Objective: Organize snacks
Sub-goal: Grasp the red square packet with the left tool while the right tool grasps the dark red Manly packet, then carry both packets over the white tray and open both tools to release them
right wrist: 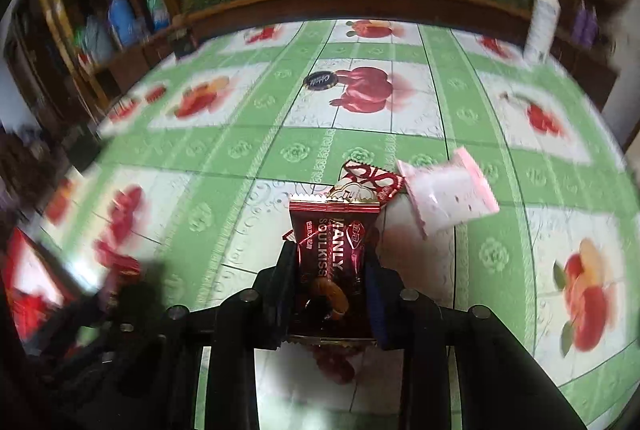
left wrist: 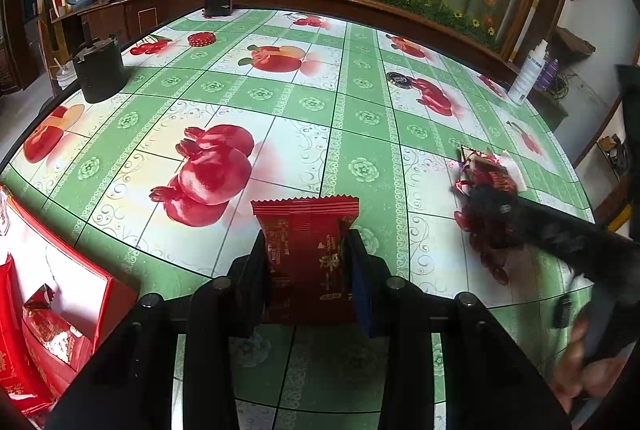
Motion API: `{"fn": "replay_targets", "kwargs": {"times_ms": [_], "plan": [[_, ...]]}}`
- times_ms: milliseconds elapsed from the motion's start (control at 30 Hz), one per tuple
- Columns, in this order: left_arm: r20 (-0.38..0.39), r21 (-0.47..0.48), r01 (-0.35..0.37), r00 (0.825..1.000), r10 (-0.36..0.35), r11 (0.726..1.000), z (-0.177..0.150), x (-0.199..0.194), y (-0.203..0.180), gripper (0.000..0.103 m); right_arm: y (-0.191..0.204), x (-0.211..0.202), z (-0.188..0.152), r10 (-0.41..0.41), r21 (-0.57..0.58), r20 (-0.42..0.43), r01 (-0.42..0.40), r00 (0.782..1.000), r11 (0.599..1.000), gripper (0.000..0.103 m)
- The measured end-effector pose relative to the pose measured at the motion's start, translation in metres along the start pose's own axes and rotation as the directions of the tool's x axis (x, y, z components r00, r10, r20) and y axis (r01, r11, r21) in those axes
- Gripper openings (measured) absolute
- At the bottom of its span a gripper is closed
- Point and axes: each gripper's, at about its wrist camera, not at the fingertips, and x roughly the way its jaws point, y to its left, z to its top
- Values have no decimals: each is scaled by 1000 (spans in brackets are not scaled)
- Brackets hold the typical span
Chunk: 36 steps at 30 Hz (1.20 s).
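My left gripper [left wrist: 308, 254] is shut on a bright red snack packet [left wrist: 306, 254] held above the table. A red box [left wrist: 102, 294] with red packets inside sits at the lower left. My right gripper [right wrist: 330, 266] is shut on a dark red "Manly Soulkiss" packet [right wrist: 332, 254]. Beyond it lie a red-and-white packet [right wrist: 370, 180] and a pink-white packet [right wrist: 444, 196]. In the left wrist view the right gripper [left wrist: 492, 202] shows at the right over those snacks [left wrist: 486, 166].
The table has a green and white fruit-print cloth [left wrist: 340, 110]. On it stand a black cylinder [left wrist: 100, 70], a black jar [left wrist: 218, 0], a red lid [left wrist: 202, 39], a black round lid [left wrist: 399, 79] and a white bottle [left wrist: 528, 74]. A wooden ledge runs along the back.
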Motion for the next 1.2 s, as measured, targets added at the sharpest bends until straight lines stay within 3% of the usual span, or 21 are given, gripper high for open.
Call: {"fn": "replay_targets", "kwargs": {"times_ms": [233,500,600,767,967,1200], "plan": [[18,-62,27,999,-26,998,2,-2,12,31,-45,-34,-7,229,206,56,-236,972,950,31],[84,-44,141,987,-137,989,2,-15,3,31,-64,-38,-12,350,336,79,-355,933,872,31],[106,-12,164,981,-162,986,1,-20,-5,31,-59,-41,-12,368,320,86,-375,926,870,31],[152,29,110,982,-113,994,2,-28,-14,31,-40,-50,-10,375,252,118,-393,919,884,31],[258,69,53,964,-69,996,-3,-52,-22,31,-14,-50,-12,396,183,115,-412,911,893,31],[294,64,4,956,-22,998,-18,-79,-9,31,15,-62,-19,441,85,126,-452,889,888,31]]}}
